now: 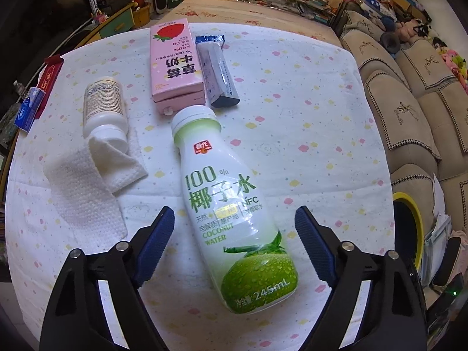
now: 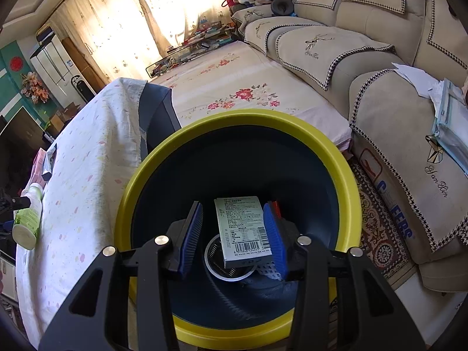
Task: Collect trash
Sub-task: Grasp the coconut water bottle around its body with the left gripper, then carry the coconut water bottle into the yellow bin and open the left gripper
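Observation:
A white and green coconut water bottle (image 1: pixel 234 204) lies on the table's spotted cloth (image 1: pixel 321 134), cap pointing away. My left gripper (image 1: pixel 234 209) stands open astride its lower half, with a gap between each blue pad and the bottle. A pink strawberry milk carton (image 1: pixel 175 61), a blue-grey wrapper (image 1: pixel 216 70), a white pill bottle (image 1: pixel 103 108) and a crumpled paper towel (image 1: pixel 87 181) lie beyond. My right gripper (image 2: pixel 233 204) hangs open over the yellow-rimmed bin (image 2: pixel 140 169). A grey barcoded box (image 2: pixel 242 231) lies inside, clear of the left pad (image 2: pixel 191 234).
A red box (image 1: pixel 49 79) and a blue tissue pack (image 1: pixel 29 108) sit at the table's left edge. The bin (image 1: pixel 409 219) stands on the floor off the table's right side, with a beige sofa (image 2: pixel 365 58) beyond it. A round cup (image 2: pixel 228 263) lies under the box.

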Motion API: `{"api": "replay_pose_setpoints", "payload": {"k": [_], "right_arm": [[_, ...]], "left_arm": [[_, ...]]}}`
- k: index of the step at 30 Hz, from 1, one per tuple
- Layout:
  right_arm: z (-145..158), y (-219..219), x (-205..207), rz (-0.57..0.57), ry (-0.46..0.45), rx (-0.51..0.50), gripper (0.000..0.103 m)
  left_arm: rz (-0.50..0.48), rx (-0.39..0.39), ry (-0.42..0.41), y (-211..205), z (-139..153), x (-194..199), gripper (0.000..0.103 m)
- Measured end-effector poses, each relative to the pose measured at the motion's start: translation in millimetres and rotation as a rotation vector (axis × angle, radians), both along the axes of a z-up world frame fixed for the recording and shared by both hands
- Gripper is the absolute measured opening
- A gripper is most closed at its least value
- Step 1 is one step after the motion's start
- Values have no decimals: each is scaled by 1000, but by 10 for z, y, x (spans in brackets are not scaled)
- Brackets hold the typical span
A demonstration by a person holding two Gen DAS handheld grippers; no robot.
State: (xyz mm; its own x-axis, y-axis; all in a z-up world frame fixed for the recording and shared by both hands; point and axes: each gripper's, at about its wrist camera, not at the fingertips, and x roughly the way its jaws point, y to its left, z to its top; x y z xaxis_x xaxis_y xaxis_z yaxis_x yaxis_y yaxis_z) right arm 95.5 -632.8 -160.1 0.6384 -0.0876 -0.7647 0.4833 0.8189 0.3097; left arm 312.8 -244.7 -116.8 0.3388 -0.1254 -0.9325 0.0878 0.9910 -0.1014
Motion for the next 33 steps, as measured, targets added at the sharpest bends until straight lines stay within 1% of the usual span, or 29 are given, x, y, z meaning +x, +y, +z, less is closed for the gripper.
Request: {"api": "replay_pose_setpoints", "payload": {"k": [2, 4, 7, 12, 18, 20, 26, 33], "right_arm": [[-16, -13, -5, -2, 1, 7, 41], [-25, -21, -15, -3, 1, 8, 41], [-32, -46, -34, -7, -1, 11, 41], [-30, -59, -52, -9, -4, 15, 41], [-38, -49, -54, -3, -3, 16, 41], [-35, -32, -52, 0, -4, 15, 41], [-16, 8, -59, 9, -7, 9, 41], [24, 21, -105, 10, -16, 8, 41]], "left_arm": [[-1, 2, 19, -26, -48, 20, 74], [1, 7, 30, -48, -78, 40, 73], [4, 27, 29, -60, -103, 65, 71], [-1, 37, 23, -52, -137, 70, 62], [-38, 27, 5, 15, -108, -30, 58], [-60, 26, -2, 21, -97, -109, 57], [-140, 13, -44, -26, 52, -450, 56], [-278, -9, -97, -263, 334, -921, 55]]}}
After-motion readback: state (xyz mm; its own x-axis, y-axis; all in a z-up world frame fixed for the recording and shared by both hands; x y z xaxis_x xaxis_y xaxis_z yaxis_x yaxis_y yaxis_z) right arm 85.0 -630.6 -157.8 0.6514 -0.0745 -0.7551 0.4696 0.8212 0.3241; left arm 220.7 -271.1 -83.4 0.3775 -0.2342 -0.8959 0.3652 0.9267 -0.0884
